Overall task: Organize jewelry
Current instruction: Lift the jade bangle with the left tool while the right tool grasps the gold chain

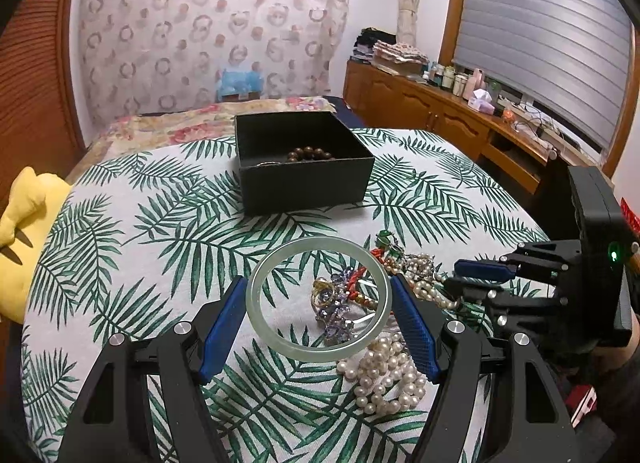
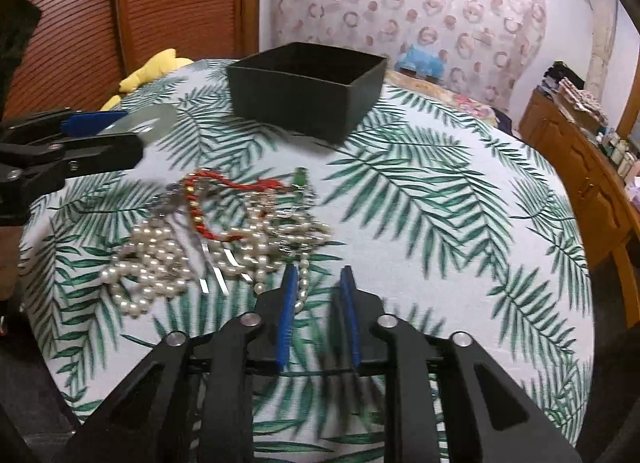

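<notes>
My left gripper (image 1: pixel 318 299) is shut on a pale green jade bangle (image 1: pixel 256 303) and holds it above the table; the bangle also shows in the right wrist view (image 2: pixel 158 119). A black open box (image 1: pixel 304 179) stands beyond it, with a brown bead bracelet (image 1: pixel 310 154) inside; the box also shows in the right wrist view (image 2: pixel 308 97). A jewelry pile (image 2: pixel 216 239) of pearl strands, red cord and silver pieces lies on the leaf-print cloth. My right gripper (image 2: pixel 318 283) is open a narrow gap, empty, at the pile's near edge.
A yellow plush toy (image 1: pixel 24 231) sits at the table's left edge. A wooden sideboard (image 1: pixel 440 111) with bottles stands at the right wall. A floral-covered bed (image 1: pixel 200 123) lies behind the table.
</notes>
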The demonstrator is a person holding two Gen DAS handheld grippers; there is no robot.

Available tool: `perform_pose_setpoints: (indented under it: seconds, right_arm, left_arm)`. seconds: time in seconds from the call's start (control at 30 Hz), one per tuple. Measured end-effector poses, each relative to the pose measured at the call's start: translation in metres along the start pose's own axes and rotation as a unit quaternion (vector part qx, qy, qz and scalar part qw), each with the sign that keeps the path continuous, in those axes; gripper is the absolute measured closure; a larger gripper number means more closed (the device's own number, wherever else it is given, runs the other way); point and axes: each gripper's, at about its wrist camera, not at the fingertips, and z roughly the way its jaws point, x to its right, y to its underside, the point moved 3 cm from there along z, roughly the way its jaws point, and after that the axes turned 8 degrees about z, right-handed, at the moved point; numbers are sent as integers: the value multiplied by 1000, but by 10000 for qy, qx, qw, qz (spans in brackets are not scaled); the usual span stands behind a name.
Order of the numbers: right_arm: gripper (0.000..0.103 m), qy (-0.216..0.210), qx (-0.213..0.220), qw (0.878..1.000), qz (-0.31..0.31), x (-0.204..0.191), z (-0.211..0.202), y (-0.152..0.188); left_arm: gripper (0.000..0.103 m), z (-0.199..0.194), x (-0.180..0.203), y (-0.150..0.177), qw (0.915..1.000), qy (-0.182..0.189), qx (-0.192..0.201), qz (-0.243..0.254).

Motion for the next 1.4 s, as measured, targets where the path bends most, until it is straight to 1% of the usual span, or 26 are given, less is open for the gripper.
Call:
perform_pose_setpoints:
  seconds: [0.03, 0.1, 0.23, 0.33, 0.47, 0.7, 0.9, 1.4]
  right_arm:
    - [89, -32, -16, 10000, 37, 3, 0, 1]
    - [97, 19, -28, 10000, 26, 8, 0, 1]
    - [98, 16, -42, 10000, -11, 12, -1, 2]
    - [98, -17, 167, 9999, 0, 16, -13, -6]
    - [98, -23, 531, 9986, -35, 19, -40, -27]
    - [98, 2, 1019, 9944, -285, 13, -79, -66]
    - [98, 40, 1293, 9907, -419, 10, -102, -94]
    - [98, 86, 1871, 9804, -609, 2, -148, -147]
  left_arm:
    - [34, 0, 1, 0, 10000, -13, 5, 13]
    - [34, 0, 1, 0, 10000, -14, 8, 14]
    - [34, 0, 1, 1, 10000, -8, 18, 10]
    - [34, -1, 1, 0, 10000, -5, 18, 0]
    - [34, -4, 1, -2, 10000, -12, 65, 9]
    - [34, -13, -3, -6, 9998, -31, 184, -16]
    - [34, -19, -3, -11, 9996, -47, 267, 12]
    - [34, -31, -11, -28, 9988, -153, 474, 30]
